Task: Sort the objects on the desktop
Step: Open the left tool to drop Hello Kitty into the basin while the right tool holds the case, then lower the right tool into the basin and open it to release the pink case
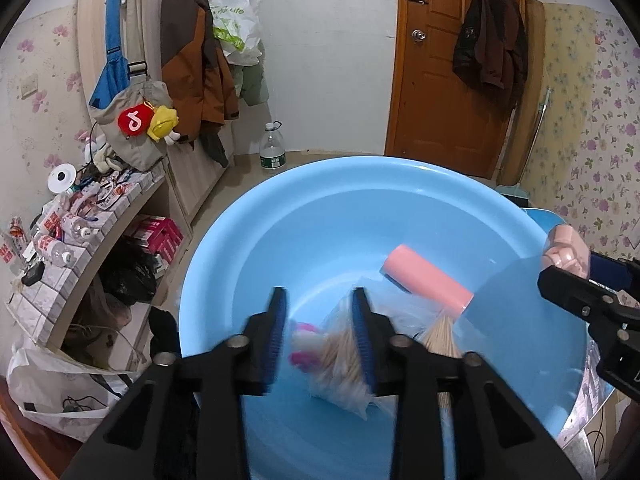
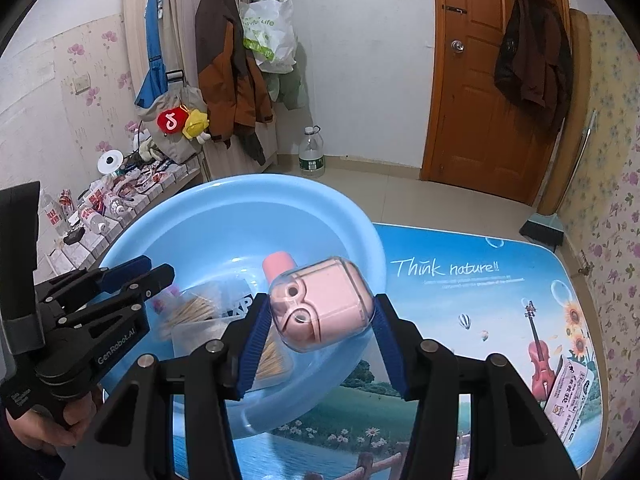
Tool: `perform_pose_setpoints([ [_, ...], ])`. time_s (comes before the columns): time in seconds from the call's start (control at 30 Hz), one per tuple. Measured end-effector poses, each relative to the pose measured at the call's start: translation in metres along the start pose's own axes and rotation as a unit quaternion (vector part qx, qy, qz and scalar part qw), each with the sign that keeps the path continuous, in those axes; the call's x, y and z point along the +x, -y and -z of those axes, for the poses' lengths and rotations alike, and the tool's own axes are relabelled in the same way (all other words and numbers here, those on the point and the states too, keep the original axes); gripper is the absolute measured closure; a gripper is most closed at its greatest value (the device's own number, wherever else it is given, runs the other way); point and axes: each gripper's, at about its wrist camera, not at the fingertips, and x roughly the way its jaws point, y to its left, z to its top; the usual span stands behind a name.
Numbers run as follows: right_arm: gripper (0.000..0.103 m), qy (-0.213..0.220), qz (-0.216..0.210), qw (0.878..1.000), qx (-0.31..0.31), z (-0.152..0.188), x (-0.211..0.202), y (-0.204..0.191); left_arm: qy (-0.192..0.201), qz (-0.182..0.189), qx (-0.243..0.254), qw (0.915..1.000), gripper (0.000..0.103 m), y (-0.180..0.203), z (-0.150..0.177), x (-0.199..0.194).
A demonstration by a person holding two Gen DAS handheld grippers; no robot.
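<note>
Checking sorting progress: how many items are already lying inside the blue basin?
3 visible in the blue basin: a pink roll toward the right wall, a bag of toothpicks beneath the left gripper, and a second toothpick bundle beside it. More may be hidden.

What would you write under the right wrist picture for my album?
Right gripper holds a pink case over the blue basin.

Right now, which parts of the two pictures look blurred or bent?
Left wrist view: the left gripper and the toothpick bag beneath are smeared by motion; the blue basin stays sharp. Right wrist view: the pink case is crisp, and the door curves from fisheye distortion.
</note>
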Motion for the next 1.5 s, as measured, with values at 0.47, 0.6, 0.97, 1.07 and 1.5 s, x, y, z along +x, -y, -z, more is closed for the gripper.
perform_pose_setpoints([
  [0.47,0.05,0.001,-0.002,1.0,0.001,0.004,-0.004,0.001,0.026,-0.008,0.006,0.9996,0.022,-0.001,0.002,-0.017],
  [0.6,0.05,0.004,-0.003,1.0,-0.002,0.002,-0.007,-0.002,0.038,-0.013,0.013,0.9991,0.018,-0.001,0.003,-0.023],
  [0.97,0.05,0.005,-0.022,0.999,-0.029,-0.005,-0.001,-0.033,0.039,-0.032,0.004,0.9987,0.011,-0.019,0.007,-0.034],
  [1.07,0.05,0.002,-0.025,0.999,-0.031,-0.005,0.004,-0.04,0.036,-0.038,-0.001,0.9986,0.01,-0.026,0.009,-0.035],
  [1.5,0.05,-0.017,-0.029,0.999,-0.034,0.002,0.016,-0.045,0.034,-0.04,-0.004,0.9986,0.009,-0.031,0.012,-0.04],
])
